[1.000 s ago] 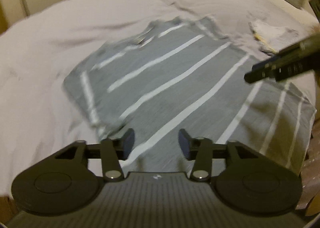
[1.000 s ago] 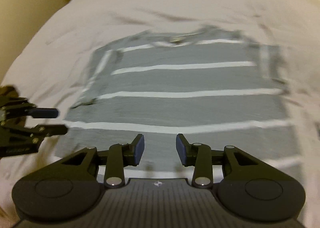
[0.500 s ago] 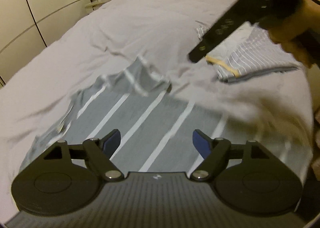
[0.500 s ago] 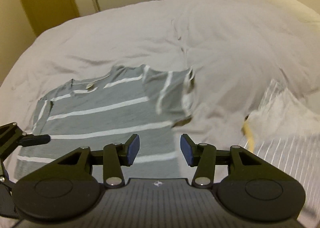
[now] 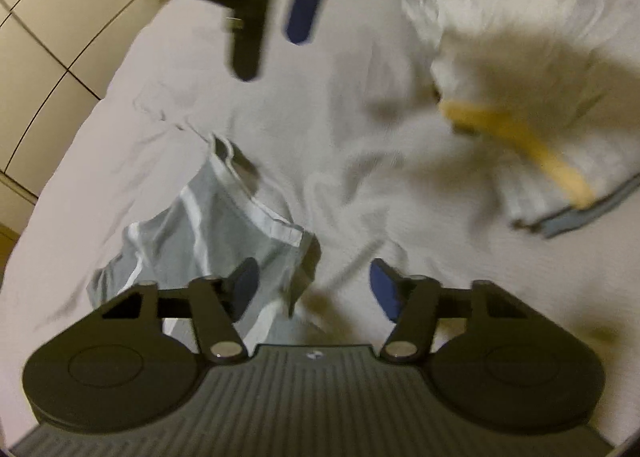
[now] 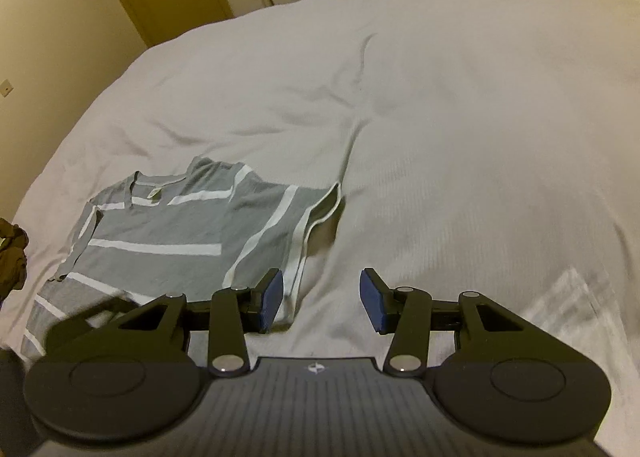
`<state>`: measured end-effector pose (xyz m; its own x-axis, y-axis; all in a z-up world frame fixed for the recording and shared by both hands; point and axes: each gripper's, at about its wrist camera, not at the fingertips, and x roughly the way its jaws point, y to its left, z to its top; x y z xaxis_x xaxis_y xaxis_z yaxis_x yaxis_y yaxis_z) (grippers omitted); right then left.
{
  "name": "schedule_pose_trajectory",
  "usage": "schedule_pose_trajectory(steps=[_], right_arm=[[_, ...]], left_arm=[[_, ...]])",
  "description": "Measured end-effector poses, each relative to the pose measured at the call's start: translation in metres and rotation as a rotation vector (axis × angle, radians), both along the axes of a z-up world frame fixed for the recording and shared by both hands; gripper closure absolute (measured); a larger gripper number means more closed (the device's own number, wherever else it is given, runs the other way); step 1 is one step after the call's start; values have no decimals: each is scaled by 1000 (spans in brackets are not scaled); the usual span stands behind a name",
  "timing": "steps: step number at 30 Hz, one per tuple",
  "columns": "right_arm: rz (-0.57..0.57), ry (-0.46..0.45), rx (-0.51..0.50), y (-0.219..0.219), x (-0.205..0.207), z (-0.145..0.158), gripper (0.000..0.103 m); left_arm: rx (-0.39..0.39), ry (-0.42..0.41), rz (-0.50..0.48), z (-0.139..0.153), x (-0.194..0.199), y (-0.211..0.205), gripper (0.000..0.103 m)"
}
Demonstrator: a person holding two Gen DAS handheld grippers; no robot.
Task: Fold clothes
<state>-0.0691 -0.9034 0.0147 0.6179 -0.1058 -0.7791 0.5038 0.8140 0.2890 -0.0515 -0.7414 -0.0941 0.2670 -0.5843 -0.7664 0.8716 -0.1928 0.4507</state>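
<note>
Evidently the fold is only part done: the grey striped shirt lies on the bed with one side turned in over the body, so its stripes run crosswise to those beneath, while the collar end and the far sleeve lie flat. Taking the shirt as the landmark, the right gripper hovers just off its folded edge, over bare bedding, its fingers spread apart and holding nothing. The left gripper sits at the shirt's near corner, where the hem stands up in a loose ridge; its fingers are likewise parted and empty, one over the cloth and the other over the sheet. Beyond the shirt, well apart from it, a pile of pale striped clothes rests on the bed, blurred.

The step in hand appears to be the gap between folds, with both tools released. Next, I judge, each gripper must find an edge of the shirt, probably the rumpled hem and the unfolded side, close on a single layer, and carry it across without dragging the sheet.
</note>
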Motion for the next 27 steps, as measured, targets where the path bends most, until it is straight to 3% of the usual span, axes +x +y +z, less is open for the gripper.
schedule_pose_trajectory(steps=[4,9,14,18,23,26,27], right_arm=[[25,30,8,-24,23,-17,56],[83,51,16,-41,53,-36,56],[130,44,29,-55,83,-47,56],[182,68,30,-65,109,-64,56],[146,67,113,-82,126,-81,57],[91,57,158,-90,127,-85,78],[85,53,161,-91,127,-83,79]], left_arm=[[-11,-52,10,-19,4,-14,61],[-27,-42,29,-24,17,-24,76],[-25,-32,56,-24,32,-32,77],[8,-81,-9,-38,20,-25,78],[3,-128,-11,-49,11,-25,81],[-30,-84,31,-44,15,-29,91],[-67,-53,57,-39,17,-29,97]])
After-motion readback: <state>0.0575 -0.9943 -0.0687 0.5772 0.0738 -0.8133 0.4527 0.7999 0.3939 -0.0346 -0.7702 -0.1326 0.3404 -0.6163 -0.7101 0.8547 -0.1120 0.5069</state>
